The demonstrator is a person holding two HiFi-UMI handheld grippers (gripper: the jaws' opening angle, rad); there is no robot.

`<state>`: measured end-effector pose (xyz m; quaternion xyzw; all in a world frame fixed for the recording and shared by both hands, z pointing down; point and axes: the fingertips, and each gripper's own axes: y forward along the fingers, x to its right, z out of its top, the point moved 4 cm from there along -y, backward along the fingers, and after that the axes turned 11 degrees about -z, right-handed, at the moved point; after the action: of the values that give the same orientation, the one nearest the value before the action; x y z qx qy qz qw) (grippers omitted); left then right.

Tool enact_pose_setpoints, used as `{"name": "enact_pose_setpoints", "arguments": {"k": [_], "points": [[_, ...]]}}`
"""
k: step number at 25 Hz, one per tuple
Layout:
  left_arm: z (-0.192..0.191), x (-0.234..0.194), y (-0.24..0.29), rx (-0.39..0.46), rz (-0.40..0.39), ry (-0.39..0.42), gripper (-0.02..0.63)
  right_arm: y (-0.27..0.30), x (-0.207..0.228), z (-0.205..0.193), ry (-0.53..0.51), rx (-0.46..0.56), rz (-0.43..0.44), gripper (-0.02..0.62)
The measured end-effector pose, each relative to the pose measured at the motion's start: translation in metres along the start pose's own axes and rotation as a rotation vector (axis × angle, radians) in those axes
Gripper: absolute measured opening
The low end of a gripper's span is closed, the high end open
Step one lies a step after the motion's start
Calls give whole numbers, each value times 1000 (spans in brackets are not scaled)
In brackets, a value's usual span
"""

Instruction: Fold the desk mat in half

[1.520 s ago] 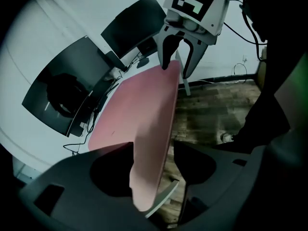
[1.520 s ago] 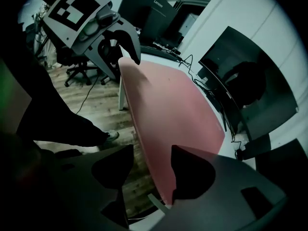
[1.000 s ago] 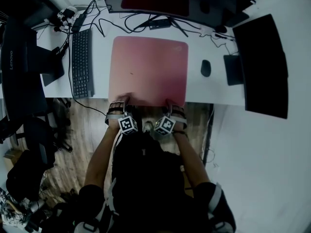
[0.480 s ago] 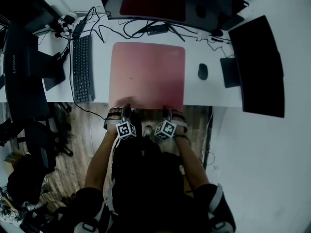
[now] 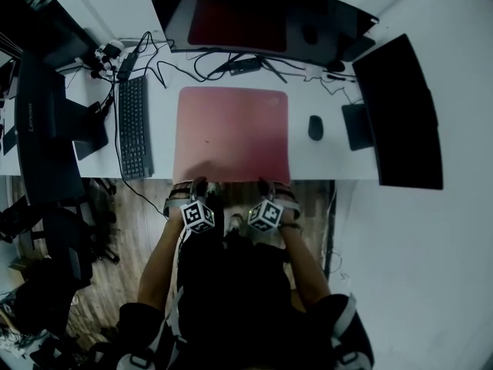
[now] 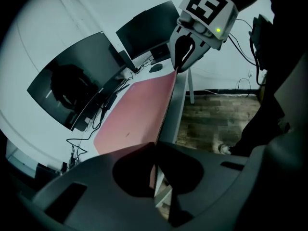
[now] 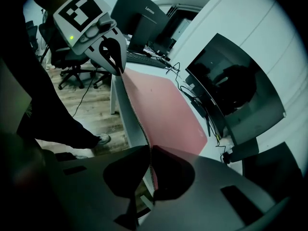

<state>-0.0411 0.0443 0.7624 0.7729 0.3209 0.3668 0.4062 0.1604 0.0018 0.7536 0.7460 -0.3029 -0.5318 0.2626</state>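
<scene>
The pink desk mat point(image 5: 231, 133) lies flat on the white desk point(image 5: 323, 156) in front of the curved monitor. Both grippers are at its near edge, by the desk's front. My left gripper point(image 5: 200, 188) has just been closing and is shut on the mat's near left corner; the left gripper view shows the thin edge point(image 6: 163, 121) running from its jaws to the right gripper point(image 6: 179, 67). My right gripper point(image 5: 266, 188) has also just been closing and pinches the near right corner, with the stitched edge point(image 7: 137, 119) raised off the desk and leading to the left gripper point(image 7: 118, 67).
A black keyboard point(image 5: 132, 118) lies left of the mat, and a mouse point(image 5: 315, 127) and a small black device point(image 5: 358, 126) lie to its right. A curved monitor point(image 5: 254, 21) stands behind, with more screens at the left point(image 5: 46, 129) and right point(image 5: 397, 114). Cables point(image 5: 208, 60) run along the back. Office chairs point(image 5: 62, 237) stand on the wood floor.
Both grippers have shut on the mat's near edge and risen a little. The near edge now stands lifted off the desk between them.
</scene>
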Motion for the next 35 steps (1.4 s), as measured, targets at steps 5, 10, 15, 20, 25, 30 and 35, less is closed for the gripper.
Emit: {"name": "enact_pose_setpoints", "arguments": {"k": [5,10,15,20,25,30,35], "points": [[15,-25,-23,58,-85,-75,21,-7,26,11,35,-2,8,23],[26,-52,-40,110,-130,-68,20,-14,57,28,93,-13,-3,23],[39,-81,-55,165,-184,-101,21,-13,87,43,136,-38,-45,23],[48,-107,-65,197,-200,-98,21,-14,114,61,179,-49,-105,23],[56,-135,-72,238,-196,-86,21,-11,134,75,271,-52,-154,23],[63,-154,-74,264,-177,-72,21,-11,150,82,300,-61,-175,23],[76,-183,-74,304,-121,-82,21,-1,174,91,317,-38,-199,23]]}}
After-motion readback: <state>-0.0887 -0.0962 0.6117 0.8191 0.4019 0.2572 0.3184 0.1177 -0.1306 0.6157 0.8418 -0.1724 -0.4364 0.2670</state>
